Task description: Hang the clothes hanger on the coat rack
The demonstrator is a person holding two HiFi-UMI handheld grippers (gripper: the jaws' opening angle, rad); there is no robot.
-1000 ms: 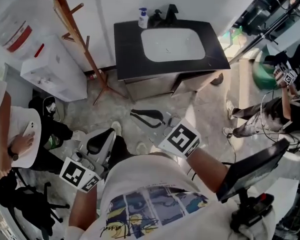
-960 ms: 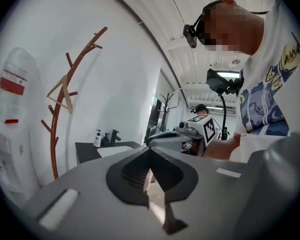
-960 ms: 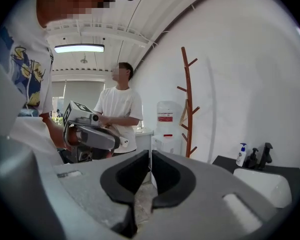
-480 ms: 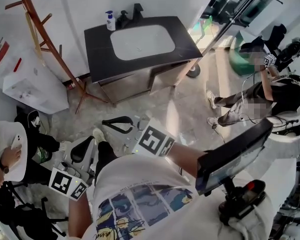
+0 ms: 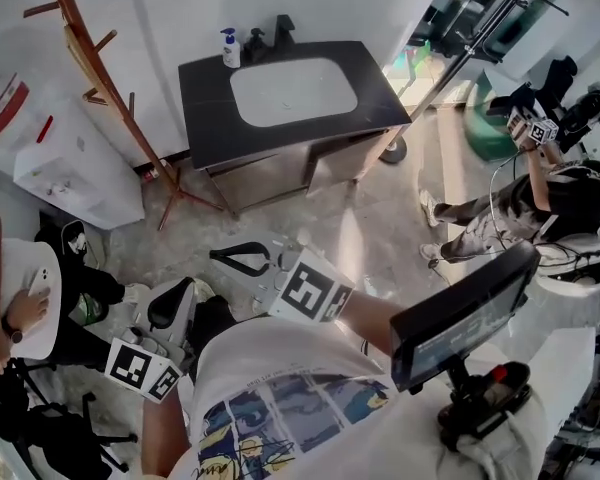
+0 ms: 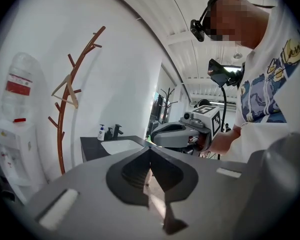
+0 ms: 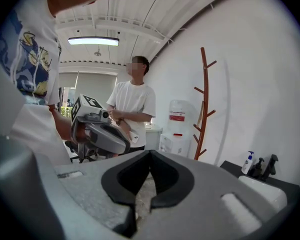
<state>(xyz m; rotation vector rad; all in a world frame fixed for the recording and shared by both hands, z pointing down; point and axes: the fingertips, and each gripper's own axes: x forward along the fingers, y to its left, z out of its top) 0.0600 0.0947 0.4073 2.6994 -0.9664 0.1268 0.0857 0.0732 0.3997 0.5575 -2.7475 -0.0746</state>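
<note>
The brown wooden coat rack [image 5: 92, 73] stands against the white wall at the upper left of the head view. In the left gripper view a pale wooden clothes hanger [image 6: 66, 88] hangs from a branch of the coat rack [image 6: 65, 129]. The hanger also shows as a light strip [image 5: 80, 48] in the head view. My left gripper [image 5: 180, 293] is low and left of my body, shut with nothing in it. My right gripper [image 5: 222, 257] is just beside it, also shut and empty. Both are far from the rack. The pads meet in the left gripper [image 6: 151, 151] and right gripper [image 7: 150, 154] views.
A black vanity [image 5: 205, 118] with a white sink and a soap bottle [image 5: 230, 46] stands right of the rack. A water dispenser [image 5: 60, 158] is to its left. One person [image 5: 20, 298] is at the far left, another [image 5: 550, 198] at the right. A screen [image 5: 465, 318] sits on a stand.
The head view has swung, so the sink and rack sit further left in the picture. Both grippers shifted a little leftward near my body. Their jaws stayed shut and the hanger stayed on the rack.
</note>
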